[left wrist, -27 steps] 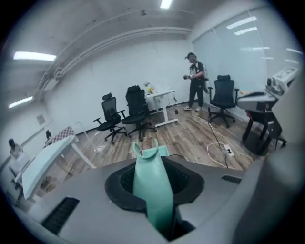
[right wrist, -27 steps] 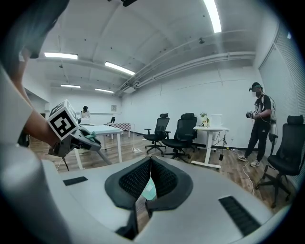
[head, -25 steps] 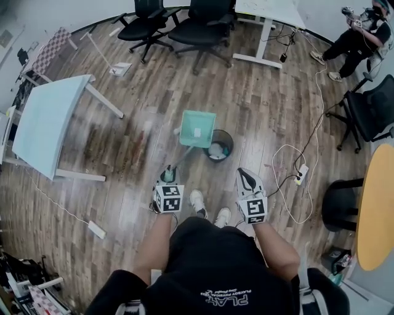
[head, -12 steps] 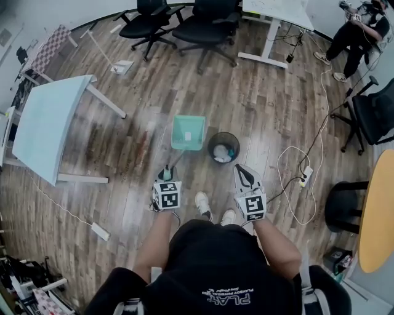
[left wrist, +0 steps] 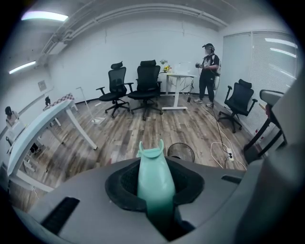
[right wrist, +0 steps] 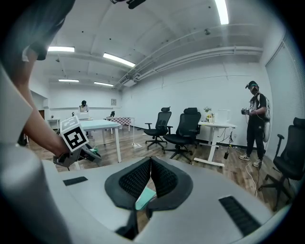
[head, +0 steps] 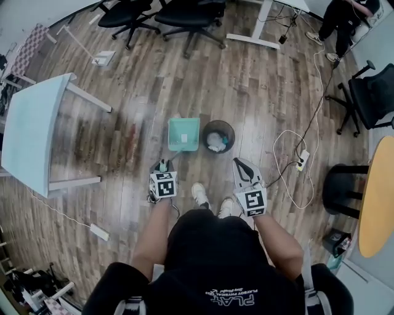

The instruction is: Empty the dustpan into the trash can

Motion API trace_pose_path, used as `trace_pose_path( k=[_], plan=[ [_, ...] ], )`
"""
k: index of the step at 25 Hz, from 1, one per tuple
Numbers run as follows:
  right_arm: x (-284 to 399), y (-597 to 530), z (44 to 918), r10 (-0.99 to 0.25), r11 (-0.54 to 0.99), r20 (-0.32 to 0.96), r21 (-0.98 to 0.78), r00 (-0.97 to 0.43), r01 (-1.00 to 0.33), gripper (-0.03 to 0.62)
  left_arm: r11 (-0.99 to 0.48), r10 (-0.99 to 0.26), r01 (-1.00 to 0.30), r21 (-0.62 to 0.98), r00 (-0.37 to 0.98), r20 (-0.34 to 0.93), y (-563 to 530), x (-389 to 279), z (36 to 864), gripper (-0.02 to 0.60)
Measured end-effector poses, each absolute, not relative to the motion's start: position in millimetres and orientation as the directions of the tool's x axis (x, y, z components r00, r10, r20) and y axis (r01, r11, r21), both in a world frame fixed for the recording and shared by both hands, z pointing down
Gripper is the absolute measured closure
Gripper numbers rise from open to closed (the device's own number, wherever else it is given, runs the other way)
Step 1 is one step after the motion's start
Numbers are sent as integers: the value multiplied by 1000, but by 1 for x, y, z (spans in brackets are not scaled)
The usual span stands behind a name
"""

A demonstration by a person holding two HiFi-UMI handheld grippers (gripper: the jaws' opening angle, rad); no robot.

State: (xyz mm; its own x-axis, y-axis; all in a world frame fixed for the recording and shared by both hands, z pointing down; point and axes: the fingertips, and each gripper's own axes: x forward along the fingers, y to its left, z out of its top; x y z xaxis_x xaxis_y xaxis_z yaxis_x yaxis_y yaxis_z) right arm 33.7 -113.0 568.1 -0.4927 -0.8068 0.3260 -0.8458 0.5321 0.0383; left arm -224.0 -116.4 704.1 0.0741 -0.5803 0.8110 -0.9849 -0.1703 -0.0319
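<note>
A teal dustpan [head: 183, 134] lies flat-side up just left of a small black trash can [head: 218, 136] with white scraps in it. My left gripper [head: 164, 167] is shut on the dustpan's long handle. In the left gripper view the teal handle [left wrist: 154, 177] runs out between the jaws, and the trash can [left wrist: 181, 151] stands beyond it to the right. My right gripper [head: 243, 170] hangs right of the can, near my body. Its jaws meet at the tips with nothing in them. In the right gripper view my right gripper [right wrist: 150, 165] looks past the left gripper's marker cube [right wrist: 74, 134].
A pale blue table [head: 31, 129] stands at the left and black office chairs [head: 184, 15] at the back. A white cable with a power strip [head: 301, 157] lies right of the can. Another person [head: 345, 12] stands far right. My shoes [head: 198, 194] are below the dustpan.
The dustpan has come away from above the trash can, moving left and down beside it. Both grippers have drawn closer to my body.
</note>
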Motion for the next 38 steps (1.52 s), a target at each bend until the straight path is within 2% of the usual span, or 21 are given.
trace_pose_path(
  k=[20,31,34,38],
  plan=[
    [3,-151,652,-762,490,470,-30,-445,-871,571,-130,-468,-990,49,104,877,-172,-221,815,483],
    [0,-152,660,-764,471,480,-42,-432,-881,571,-207,-445,-977,40,131,886,-192,-198,825,483],
    [-2,-151,655,-769,473,467,-42,-436,-880,571,-224,-472,-974,35,140,871,-194,-194,818,433],
    [0,-147,644,-778,477,448,-36,-441,-878,571,-192,-521,-980,49,144,841,-190,-200,800,395]
  ],
)
